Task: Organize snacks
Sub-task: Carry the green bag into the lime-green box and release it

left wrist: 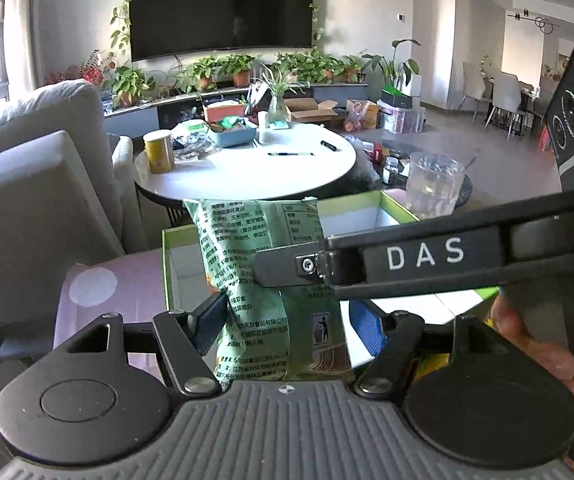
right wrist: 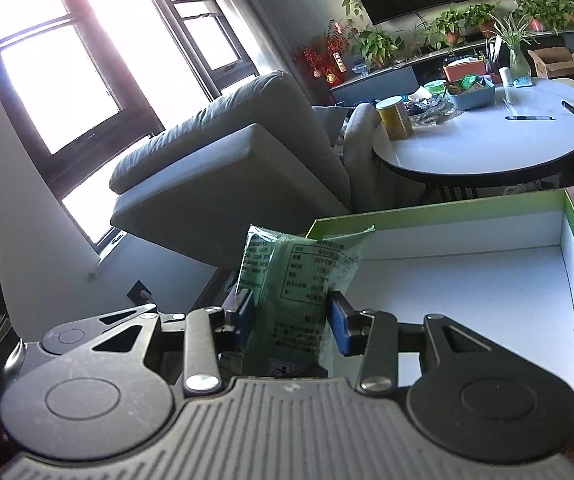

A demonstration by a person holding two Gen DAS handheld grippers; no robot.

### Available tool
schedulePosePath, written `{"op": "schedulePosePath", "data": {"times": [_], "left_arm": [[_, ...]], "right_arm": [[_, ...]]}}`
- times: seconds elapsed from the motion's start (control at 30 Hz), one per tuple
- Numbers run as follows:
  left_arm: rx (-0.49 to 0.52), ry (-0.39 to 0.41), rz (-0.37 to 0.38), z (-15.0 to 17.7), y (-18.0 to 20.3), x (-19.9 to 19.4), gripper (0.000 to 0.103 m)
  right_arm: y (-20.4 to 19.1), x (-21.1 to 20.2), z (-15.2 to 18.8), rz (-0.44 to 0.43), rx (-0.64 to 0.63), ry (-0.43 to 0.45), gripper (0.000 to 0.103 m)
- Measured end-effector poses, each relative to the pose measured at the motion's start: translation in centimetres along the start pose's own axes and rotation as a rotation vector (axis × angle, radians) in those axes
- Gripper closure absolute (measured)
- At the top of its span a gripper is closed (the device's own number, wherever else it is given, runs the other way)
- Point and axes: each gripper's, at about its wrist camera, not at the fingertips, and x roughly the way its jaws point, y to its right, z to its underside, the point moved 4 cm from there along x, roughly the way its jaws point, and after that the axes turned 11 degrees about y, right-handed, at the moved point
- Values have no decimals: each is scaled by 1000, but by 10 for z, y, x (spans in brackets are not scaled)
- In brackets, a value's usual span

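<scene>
Green snack packet (left wrist: 247,280) is pinched by both my left gripper (left wrist: 287,320) and right gripper (right wrist: 291,316); I'd lower it flat into the green-rimmed box (right wrist: 487,280), then spread both jaws together.

Both tongs look alike: a grey ribbed housing at the bottom, two round black discs at its sides, and black linkage arms pinned with silver rivets. The left tongs (left wrist: 287,320) end in blue ridged pads (left wrist: 367,326); the right tongs (right wrist: 293,320) carry blue pads (right wrist: 341,328) too. From the left view, the right tongs' black finger bears white letters "DAS" and a silver screw, with a black camera block behind.
</scene>
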Motion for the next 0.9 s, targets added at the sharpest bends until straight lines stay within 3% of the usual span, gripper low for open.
{"op": "schedulePosePath", "data": {"times": [0.5, 0.73, 0.9], "left_arm": [[-81, -44, -32, 9, -15, 23, 38], [-53, -81, -122, 22, -22, 29, 32], [-71, -76, -123, 26, -27, 20, 28]], "right_arm": [[3, 25, 1, 38, 0, -22, 46], [11, 39, 14, 91, 16, -63, 46], [11, 32, 20, 122, -38, -61, 44]]}}
